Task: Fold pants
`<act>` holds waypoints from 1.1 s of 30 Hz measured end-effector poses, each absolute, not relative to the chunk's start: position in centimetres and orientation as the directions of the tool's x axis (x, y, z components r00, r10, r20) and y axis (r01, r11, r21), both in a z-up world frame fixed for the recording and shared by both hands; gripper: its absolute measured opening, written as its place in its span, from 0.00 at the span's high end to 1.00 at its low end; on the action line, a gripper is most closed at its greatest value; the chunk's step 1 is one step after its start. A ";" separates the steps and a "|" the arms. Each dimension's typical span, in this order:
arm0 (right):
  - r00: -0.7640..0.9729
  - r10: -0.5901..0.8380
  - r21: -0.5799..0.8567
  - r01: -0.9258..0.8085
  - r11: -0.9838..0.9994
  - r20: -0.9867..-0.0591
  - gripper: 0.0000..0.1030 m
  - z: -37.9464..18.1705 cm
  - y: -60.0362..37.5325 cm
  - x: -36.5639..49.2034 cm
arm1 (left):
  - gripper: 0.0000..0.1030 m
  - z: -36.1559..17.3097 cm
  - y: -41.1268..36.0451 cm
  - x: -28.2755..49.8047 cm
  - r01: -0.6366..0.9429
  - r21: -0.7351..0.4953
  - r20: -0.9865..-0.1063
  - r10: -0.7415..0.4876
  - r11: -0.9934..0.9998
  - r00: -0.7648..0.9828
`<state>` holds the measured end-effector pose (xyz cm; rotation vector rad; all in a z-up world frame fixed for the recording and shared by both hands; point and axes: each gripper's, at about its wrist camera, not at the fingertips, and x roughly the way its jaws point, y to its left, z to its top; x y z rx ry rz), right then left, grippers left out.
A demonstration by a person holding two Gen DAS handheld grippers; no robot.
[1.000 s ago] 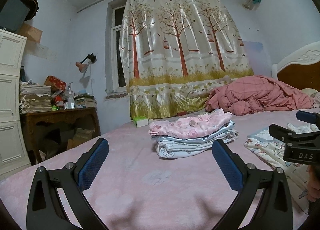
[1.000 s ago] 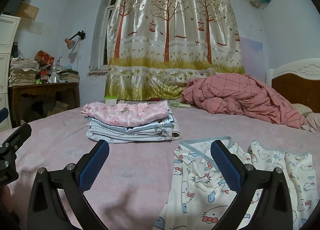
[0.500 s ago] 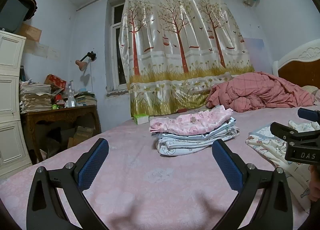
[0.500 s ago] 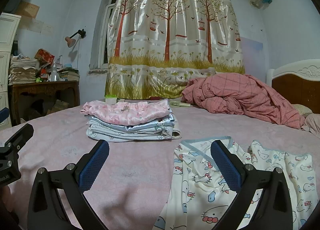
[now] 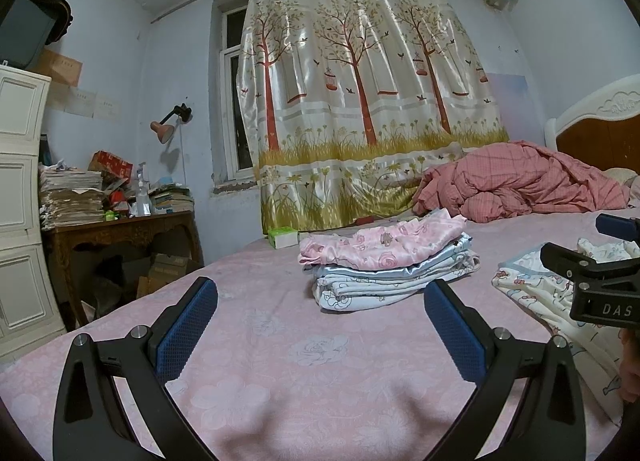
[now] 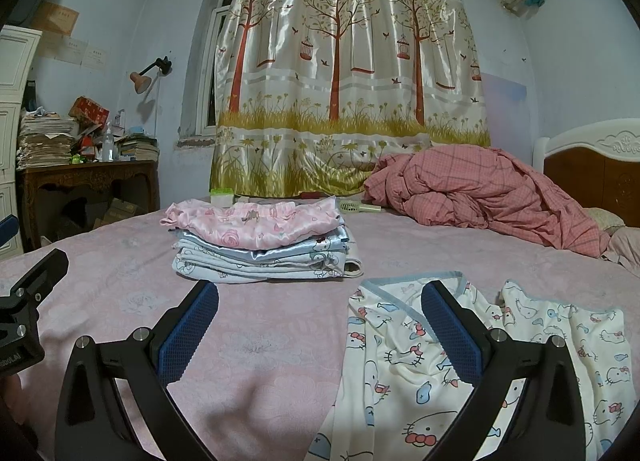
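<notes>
A: What is seen of the left gripper (image 5: 320,317)?

B: Its blue pads are spread wide with nothing held; only the pink bed (image 5: 280,361) is seen between them. The right gripper (image 6: 320,317) is likewise held wide and unloaded, its right pad (image 6: 452,337) placed over the pants.

A: Where are the pants (image 6: 472,373) found?

B: They are laid flat and unfolded toward the near right part of the bed, white with a cartoon cat print and a light blue waistband. They are seen again at the right edge of the left view (image 5: 552,301).

A: What else is carried by the bed?

B: A stack of folded clothes (image 6: 260,241), topped by a pink piece, is set mid-bed, apart from the pants. A crumpled pink blanket (image 6: 480,193) is heaped near the headboard (image 6: 592,157).

A: Can any writing be read?

B: The letters "DAS" (image 5: 616,309) are read on the other gripper's body in the left view. Papers are pinned on the wall (image 6: 80,53), but their writing cannot be made out.
</notes>
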<state>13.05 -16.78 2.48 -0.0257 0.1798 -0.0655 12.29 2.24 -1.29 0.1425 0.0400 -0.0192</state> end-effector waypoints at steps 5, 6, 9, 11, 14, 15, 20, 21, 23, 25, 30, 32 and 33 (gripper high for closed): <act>0.982 -0.067 -0.033 0.062 0.998 -0.178 0.01 2.5 -16.8 13.1 | 0.00 -1.3 2.2 12.3 0.020 0.144 -0.043 -0.014 0.989 0.999; 0.982 -0.067 -0.033 0.062 0.998 -0.178 0.01 2.5 -16.8 13.1 | 0.00 -1.3 2.3 12.3 0.022 0.143 -0.042 -0.016 0.989 0.999; 0.982 -0.067 -0.032 0.062 0.998 -0.179 0.01 2.5 -16.8 13.1 | 0.00 -1.3 2.3 12.3 0.022 0.144 -0.042 -0.016 0.989 0.999; 0.982 -0.067 -0.032 0.062 0.998 -0.179 0.01 2.5 -16.8 13.1 | 0.00 -1.2 2.3 12.3 0.023 0.143 -0.043 -0.017 0.989 0.999; 0.982 -0.066 -0.032 0.061 0.998 -0.179 0.01 2.5 -16.8 13.1 | 0.00 -1.2 2.3 12.4 0.023 0.144 -0.044 -0.017 0.989 0.999; 0.981 -0.066 -0.032 0.061 0.998 -0.180 0.01 2.5 -16.9 13.2 | 0.00 -1.2 2.3 12.4 0.023 0.144 -0.044 -0.017 0.989 0.999; 0.981 -0.066 -0.035 0.060 0.998 -0.183 0.01 2.3 -16.9 13.1 | 0.00 -1.2 2.4 12.4 0.024 0.145 -0.044 -0.018 0.989 0.999; 0.981 -0.066 -0.035 0.060 0.998 -0.183 0.01 2.4 -16.8 13.1 | 0.00 -1.2 2.4 12.4 0.024 0.146 -0.044 -0.018 0.989 0.999; 0.981 -0.065 -0.034 0.060 0.998 -0.183 0.01 2.4 -16.9 13.1 | 0.00 -1.2 2.4 12.4 0.024 0.145 -0.043 -0.018 0.989 0.999; 0.981 -0.065 -0.034 0.060 0.998 -0.184 0.01 2.4 -16.8 13.1 | 0.00 -1.1 2.4 12.4 0.025 0.146 -0.044 -0.019 0.989 0.999; 0.981 -0.065 -0.035 0.060 0.998 -0.185 0.01 2.5 -16.8 13.1 | 0.00 -1.1 2.5 12.5 0.026 0.146 -0.045 -0.019 0.989 0.999; 0.981 -0.066 -0.035 0.060 0.998 -0.184 0.01 2.5 -16.8 13.1 | 0.00 -1.1 2.5 12.5 0.026 0.146 -0.046 -0.020 0.989 0.999; 0.981 -0.065 -0.035 0.060 0.998 -0.184 0.01 2.5 -16.8 13.1 | 0.00 -1.1 2.5 12.5 0.026 0.146 -0.046 -0.020 0.989 0.999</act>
